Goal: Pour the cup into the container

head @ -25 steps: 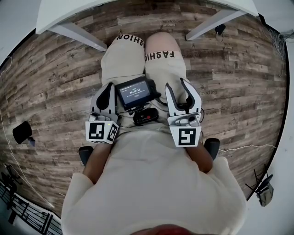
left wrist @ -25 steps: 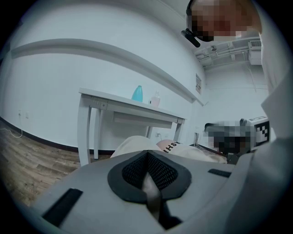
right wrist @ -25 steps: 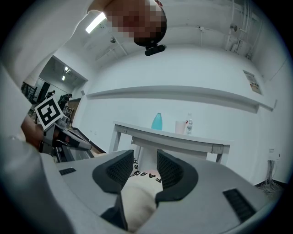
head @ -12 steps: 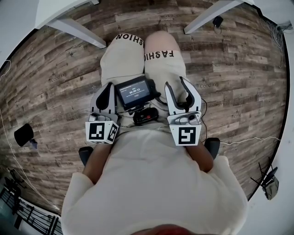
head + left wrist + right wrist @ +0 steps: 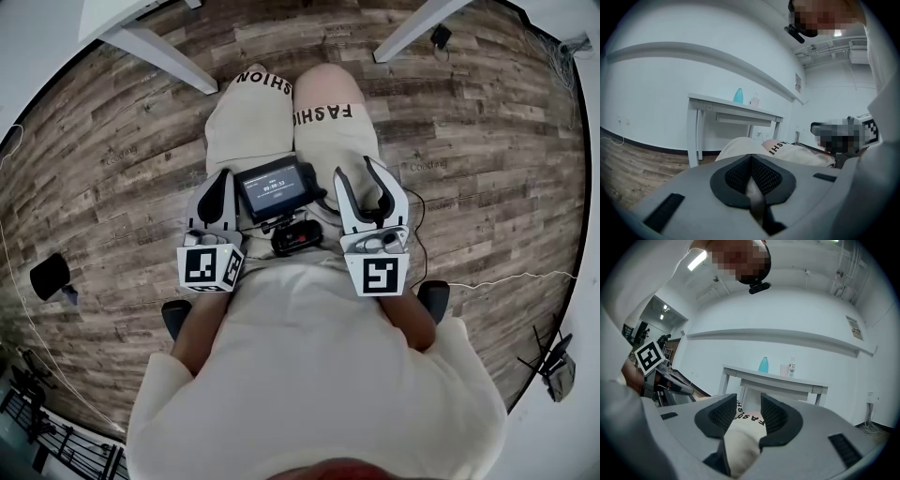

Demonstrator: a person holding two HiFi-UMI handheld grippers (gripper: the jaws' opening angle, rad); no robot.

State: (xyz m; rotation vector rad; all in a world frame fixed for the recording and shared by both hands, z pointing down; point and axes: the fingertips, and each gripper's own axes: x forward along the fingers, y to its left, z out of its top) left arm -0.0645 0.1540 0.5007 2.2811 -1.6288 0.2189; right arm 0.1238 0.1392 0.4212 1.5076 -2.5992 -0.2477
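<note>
Far ahead stands a white table (image 5: 773,380), and on it a teal container (image 5: 763,364) with a pale cup (image 5: 783,370) beside it. The left gripper view shows the same teal container (image 5: 738,95) and cup (image 5: 754,101), both small and distant. I hold both grippers at waist height over the person's thighs. My left gripper (image 5: 221,178) is shut, its pads (image 5: 761,176) pressed together with nothing in them. My right gripper (image 5: 356,171) is open, and only the trouser leg shows behind the gap (image 5: 748,401).
A small screen device (image 5: 274,185) hangs at the waist between the grippers. White table legs (image 5: 159,56) cross the top of the head view over the wood floor (image 5: 112,169). A black object (image 5: 47,275) and thin cables (image 5: 506,277) lie on the floor. A small clear bottle (image 5: 791,367) stands by the cup.
The table legs have slid a little toward the top edge of the head view, and the floor has shifted with them. Both grippers keep their place before the body, jaws unchanged.
</note>
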